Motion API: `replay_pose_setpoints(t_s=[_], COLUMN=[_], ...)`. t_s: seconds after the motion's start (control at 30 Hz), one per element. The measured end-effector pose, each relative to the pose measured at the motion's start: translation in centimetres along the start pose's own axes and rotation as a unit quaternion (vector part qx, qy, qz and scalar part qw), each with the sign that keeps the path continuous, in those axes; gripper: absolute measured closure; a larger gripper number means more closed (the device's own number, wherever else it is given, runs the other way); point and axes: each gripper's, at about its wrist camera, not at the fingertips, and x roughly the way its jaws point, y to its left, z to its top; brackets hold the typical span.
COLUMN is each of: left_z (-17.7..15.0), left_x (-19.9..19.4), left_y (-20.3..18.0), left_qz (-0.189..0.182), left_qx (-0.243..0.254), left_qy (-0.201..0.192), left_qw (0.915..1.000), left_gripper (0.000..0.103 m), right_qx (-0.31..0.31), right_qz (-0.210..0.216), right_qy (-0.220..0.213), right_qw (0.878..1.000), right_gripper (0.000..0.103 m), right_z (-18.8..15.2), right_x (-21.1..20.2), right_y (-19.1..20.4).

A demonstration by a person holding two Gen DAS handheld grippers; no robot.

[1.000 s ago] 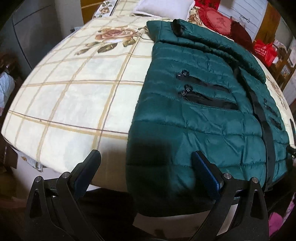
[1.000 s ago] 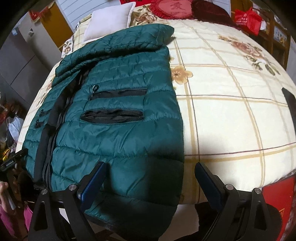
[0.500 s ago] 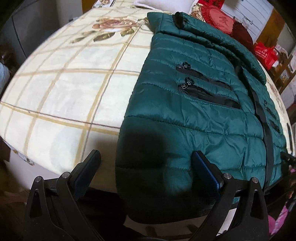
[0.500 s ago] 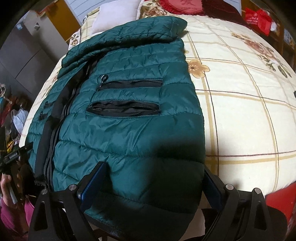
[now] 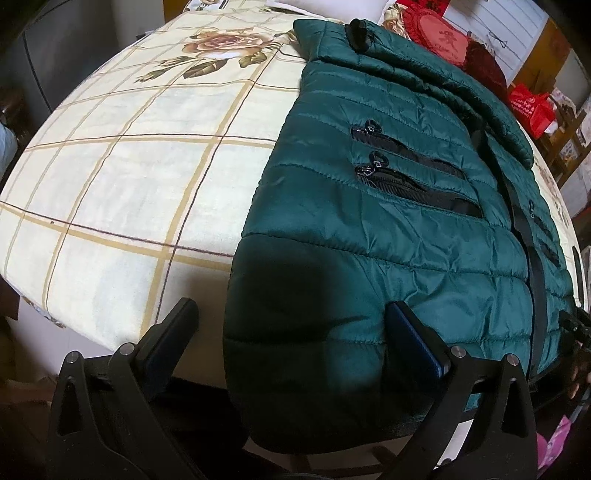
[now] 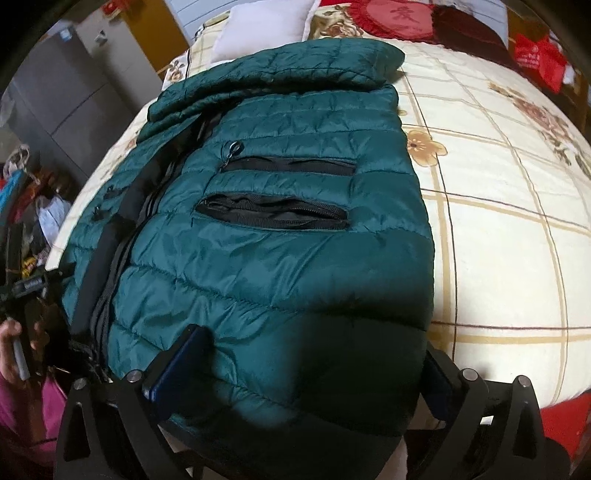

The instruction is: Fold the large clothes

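Cream bedspread (image 5: 122,177) with gold grid lines and a brown rose print (image 5: 218,40) toward 11 o'clock. White pillow (image 6: 266,26) at 12 o'clock, at the head of the bed. Red round cushion (image 6: 399,18) at 1 o'clock, beside the pillow, touching a dark maroon cushion (image 6: 469,29). Red bag (image 5: 532,109) at 2 o'clock, off the bed's edge. Grey cabinet (image 6: 74,96) at 10 o'clock. Heap of mixed items (image 6: 33,199) at 9 o'clock, too blurred to identify.

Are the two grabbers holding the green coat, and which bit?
Nothing is held. The left gripper and right gripper are both open, straddling the green jacket's bottom hem corners at the bed's edge.
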Motion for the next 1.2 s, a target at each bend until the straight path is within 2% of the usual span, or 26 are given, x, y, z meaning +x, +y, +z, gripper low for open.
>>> replay_pose_setpoints(t_s=[0.07,0.17,0.2,0.23,0.27,0.33,0.37,0.4,0.43,0.5,0.53,0.6,0.67,0.9,1.2], left_z=[0.0,-0.2,-0.4,-0.5,-0.6,-0.6,-0.7,-0.7,-0.7,-0.7,-0.6,-0.4,0.0,1.6,7.2], left_x=[0.0,-0.1,-0.1,-0.1,-0.1,-0.2,-0.4,-0.5,-0.8,-1.1,-1.3,-2.0,-2.9,-5.6,-9.0], left_y=[-0.1,0.0,-0.1,-0.2,-0.3,-0.7,-1.0,-1.3,-1.7,-1.9,-1.9,-1.5,-1.3,-2.5,-3.2], left_qz=[0.002,0.002,0.002,0.002,-0.001,-0.008,-0.014,-0.021,-0.034,-0.03,-0.03,-0.039,-0.052,-0.056,-0.067], left_qx=[0.001,-0.005,-0.005,-0.004,-0.001,0.003,0.01,0.017,0.025,0.028,0.028,0.018,0.012,0.031,0.022], left_qy=[-0.001,-0.009,-0.01,-0.008,-0.005,-0.007,-0.012,-0.015,-0.013,-0.022,-0.025,-0.032,-0.039,-0.07,-0.139], left_qw=[1.0,0.9999,0.9999,1.0,1.0,0.9999,0.9998,0.9995,0.999,0.9989,0.9988,0.9986,0.9978,0.9955,0.9878], left_gripper=[0.001,0.001,0.001,0.001,0.001,0.004,0.015,0.033,0.04,0.059,0.063,0.079,0.083,0.087,0.087], right_qx=[-0.004,0.01,0.01,0.006,-0.005,-0.025,-0.03,-0.032,-0.032,-0.032,-0.033,-0.028,-0.023,-0.02,-0.011], right_qz=[-0.008,0.004,0.012,0.016,0.017,0.013,0.013,0.016,0.019,0.022,0.026,0.037,0.053,0.082,0.081], right_qy=[0.003,-0.005,-0.007,-0.007,-0.009,-0.016,-0.018,-0.021,-0.024,-0.031,-0.04,-0.052,-0.067,-0.126,-0.19], right_qw=[1.0,1.0,1.0,1.0,1.0,0.999,0.999,0.999,0.999,0.999,0.998,0.998,0.996,0.989,0.978], right_gripper=[0.0,0.0,0.007,0.021,0.027,0.05,0.054,0.061,0.067,0.075,0.079,0.083,0.084,0.086,0.086], right_z=[0.0,0.0,0.0,0.0,0.1,0.1,0.1,0.2,0.3,0.5,0.6,1.0,1.7,4.9,10.5], right_x=[0.1,0.0,-0.2,-0.3,-0.6,-0.8,-0.9,-0.9,-1.0,-1.4,-1.8,-2.6,-3.6,-7.2,-9.3], right_y=[0.2,-0.1,-0.1,0.1,0.4,0.9,1.0,1.0,0.9,0.8,0.8,0.7,0.7,1.6,1.7])
